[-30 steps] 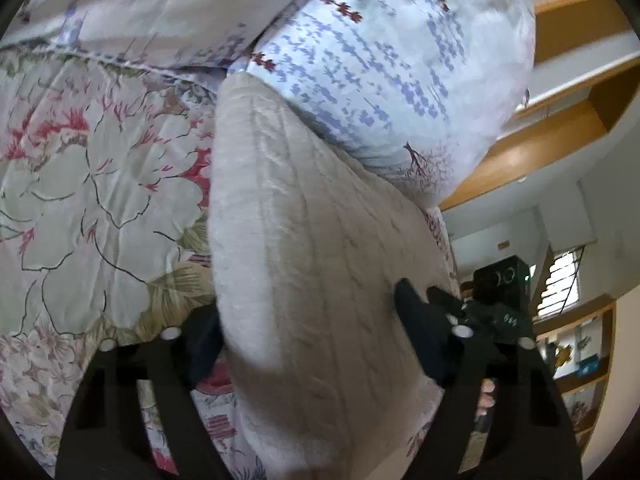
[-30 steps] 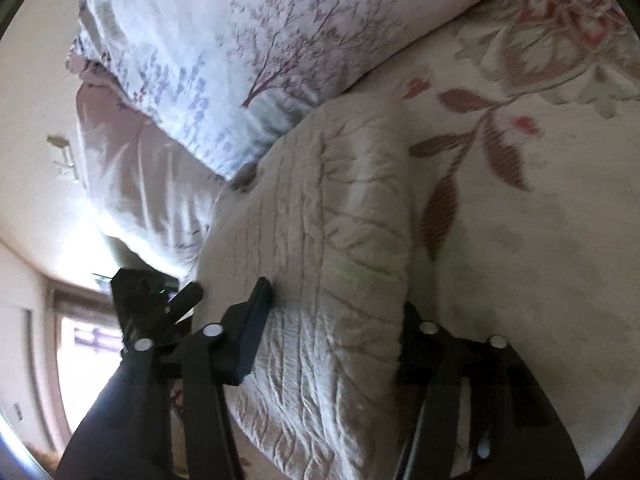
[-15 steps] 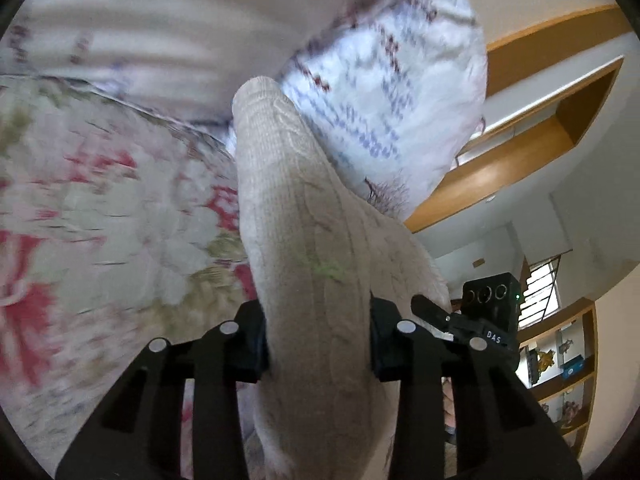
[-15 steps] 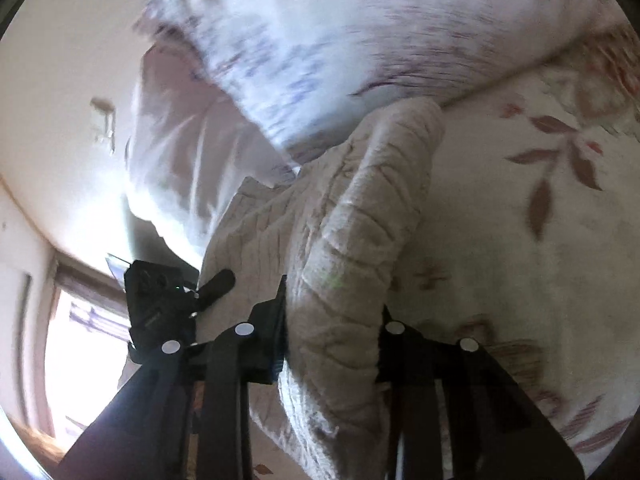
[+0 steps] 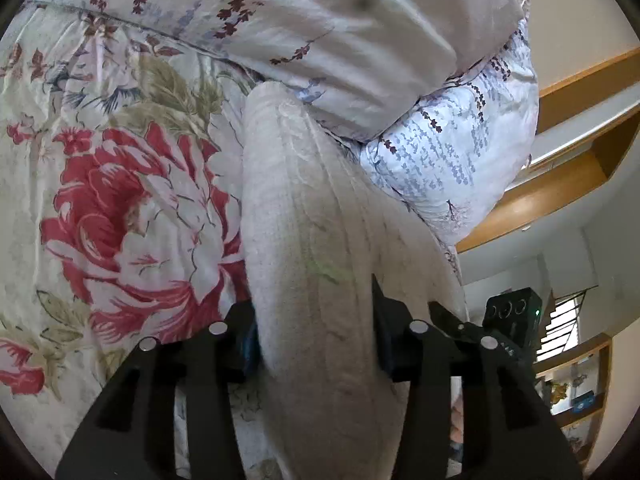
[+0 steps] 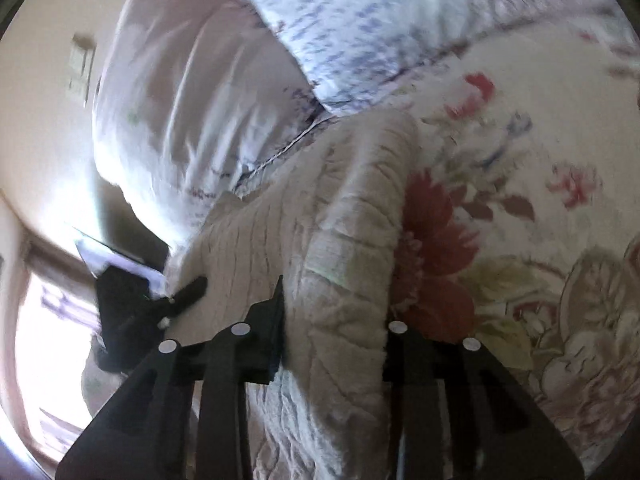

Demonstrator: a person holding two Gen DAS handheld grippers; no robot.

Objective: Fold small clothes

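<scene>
A cream cable-knit garment (image 5: 304, 232) lies bunched on the floral bedspread (image 5: 112, 184). My left gripper (image 5: 316, 344) is shut on one thick fold of it, which runs up from between the jaws toward the pillows. My right gripper (image 6: 336, 344) is shut on the opposite edge of the same knit garment (image 6: 352, 216). Each gripper shows in the other's view, the right one (image 5: 500, 320) at the right and the left one (image 6: 132, 304) at the left. The garment hangs stretched between them, partly lifted off the bed.
Two floral pillows (image 5: 360, 40) (image 6: 360, 20) are stacked just beyond the garment. Wooden shelving (image 5: 560, 184) and a window (image 6: 52, 340) lie past the bed's edge. The bedspread (image 6: 540, 160) stretches beside the garment.
Both grippers went from open around the garment's edges to shut on bunched folds. They have since carried the garment across the bedspread; the views now show the large red flower.
</scene>
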